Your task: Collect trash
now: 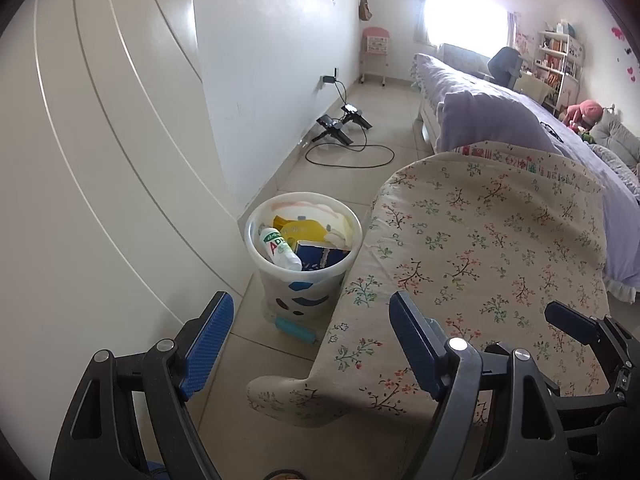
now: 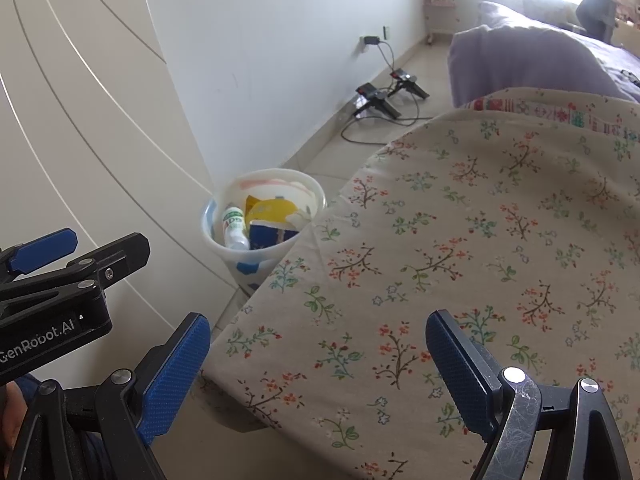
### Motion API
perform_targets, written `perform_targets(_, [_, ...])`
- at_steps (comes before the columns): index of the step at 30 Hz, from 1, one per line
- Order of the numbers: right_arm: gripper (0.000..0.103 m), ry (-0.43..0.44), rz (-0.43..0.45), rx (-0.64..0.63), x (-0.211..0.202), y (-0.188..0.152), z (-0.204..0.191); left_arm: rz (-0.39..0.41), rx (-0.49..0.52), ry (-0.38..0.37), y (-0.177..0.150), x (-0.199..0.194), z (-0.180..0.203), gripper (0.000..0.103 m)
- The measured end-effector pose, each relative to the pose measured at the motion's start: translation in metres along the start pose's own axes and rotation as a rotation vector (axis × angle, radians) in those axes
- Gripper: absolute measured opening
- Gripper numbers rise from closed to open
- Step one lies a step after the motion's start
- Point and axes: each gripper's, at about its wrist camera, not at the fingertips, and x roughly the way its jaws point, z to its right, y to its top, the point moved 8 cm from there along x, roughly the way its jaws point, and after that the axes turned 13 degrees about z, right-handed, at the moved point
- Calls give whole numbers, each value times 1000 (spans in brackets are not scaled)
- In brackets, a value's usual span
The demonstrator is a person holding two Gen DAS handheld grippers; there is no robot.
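Observation:
A white trash bin (image 1: 303,280) stands on the tiled floor between the white wardrobe and the cloth-covered table; it also shows in the right wrist view (image 2: 256,256). Inside lie a white bottle with green print (image 1: 280,249), a yellow wrapper (image 1: 298,230) and a blue box (image 1: 320,258). My left gripper (image 1: 310,344) is open and empty, above the floor in front of the bin. My right gripper (image 2: 318,354) is open and empty over the table's near corner. The left gripper's body shows at the left of the right wrist view (image 2: 60,280).
A table under a floral cloth (image 1: 480,248) fills the right side. A small blue object (image 1: 296,330) lies on the floor by the bin's base. Black devices with cables (image 1: 340,126) sit by the wall. A bed with purple bedding (image 1: 500,108) lies beyond.

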Motion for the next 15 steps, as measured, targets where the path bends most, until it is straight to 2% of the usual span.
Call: perform_targets(15, [91,-6,10,15,-5,2,6,5,-6,30,-1,6,-5,84])
